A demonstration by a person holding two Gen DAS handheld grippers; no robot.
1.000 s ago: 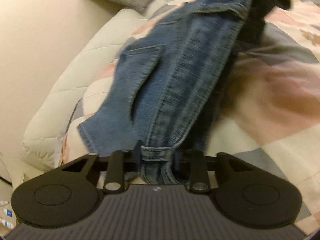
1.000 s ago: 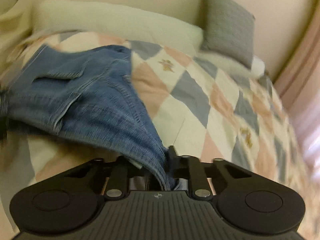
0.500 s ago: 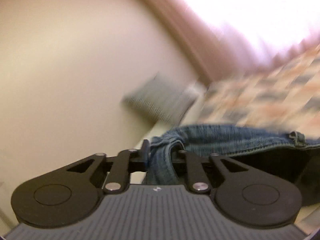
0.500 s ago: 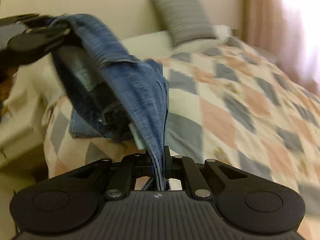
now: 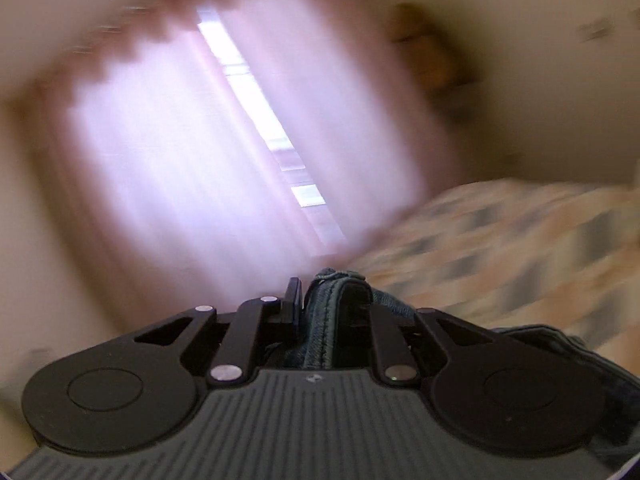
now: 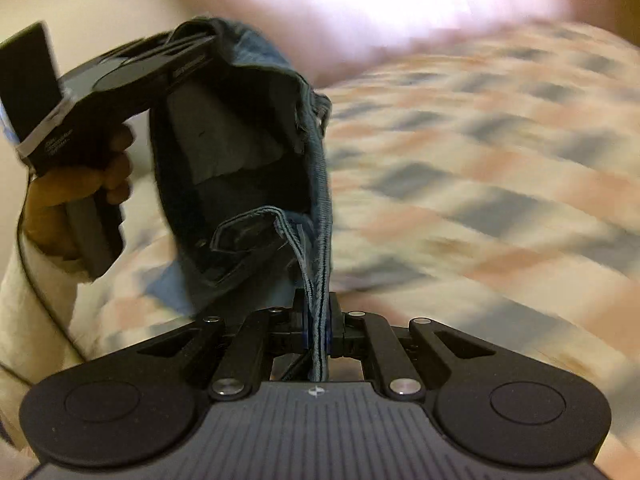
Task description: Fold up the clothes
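Right now my right gripper (image 6: pixel 318 328) is clamped on the jeans' (image 6: pixel 248 168) seamed edge, and my left gripper (image 5: pixel 320 304) pinches the waistband; the denim hangs lifted between them above the blurred patchwork quilt (image 6: pixel 500 168), pink curtains (image 5: pixel 168 152) behind.

Jeans (image 6: pixel 256 184) hang between both grippers, above quilt (image 6: pixel 500 184); curtain (image 5: pixel 180 152) behind.
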